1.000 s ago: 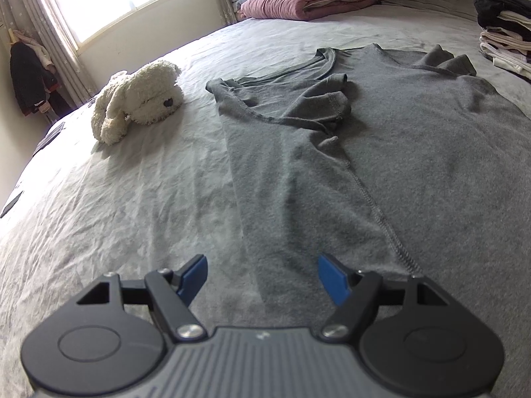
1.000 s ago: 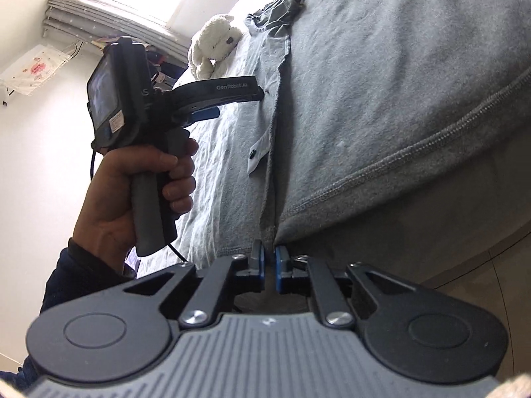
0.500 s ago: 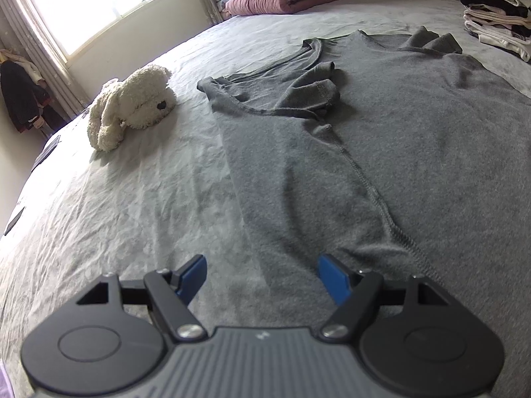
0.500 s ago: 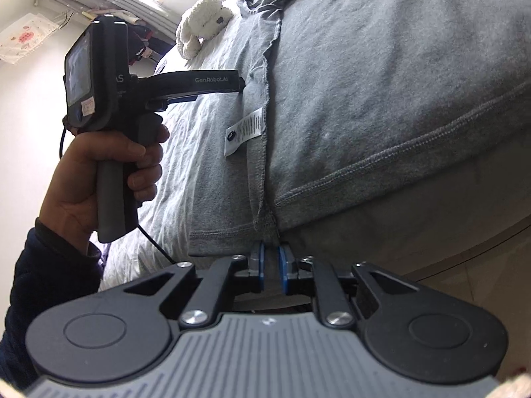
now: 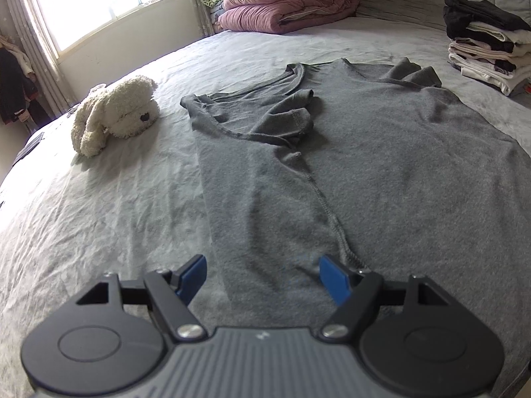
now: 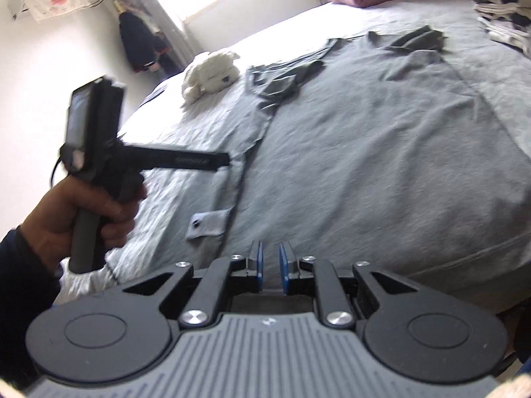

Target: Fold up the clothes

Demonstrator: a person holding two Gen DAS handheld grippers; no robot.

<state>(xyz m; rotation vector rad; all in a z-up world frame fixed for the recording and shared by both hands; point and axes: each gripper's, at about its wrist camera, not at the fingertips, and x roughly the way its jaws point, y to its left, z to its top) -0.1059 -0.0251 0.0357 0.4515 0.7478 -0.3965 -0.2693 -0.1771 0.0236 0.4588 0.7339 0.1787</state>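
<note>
A grey T-shirt (image 5: 381, 165) lies flat on the bed, its left sleeve and side folded in over the body. My left gripper (image 5: 262, 275) hovers open just above the shirt's near left edge, with nothing between its blue pads. In the right wrist view the same shirt (image 6: 365, 149) spreads ahead, with a white care label (image 6: 207, 225) showing at the hem. My right gripper (image 6: 270, 258) sits above the near hem with a narrow gap between the pads and no cloth in them. A hand (image 6: 83, 212) holds the left gripper's handle at the left.
A white plush dog (image 5: 113, 116) lies on the grey sheet (image 5: 99, 215) left of the shirt. A rolled pink quilt (image 5: 288, 3) is at the head of the bed. Several folded clothes are stacked (image 5: 488, 46) at the far right. The bed's near edge is just below my grippers.
My right gripper has let go of the shirt's hem, its pads parting slightly, and it has risen and rolled upright. The left gripper has stayed open, tilting up a little.
</note>
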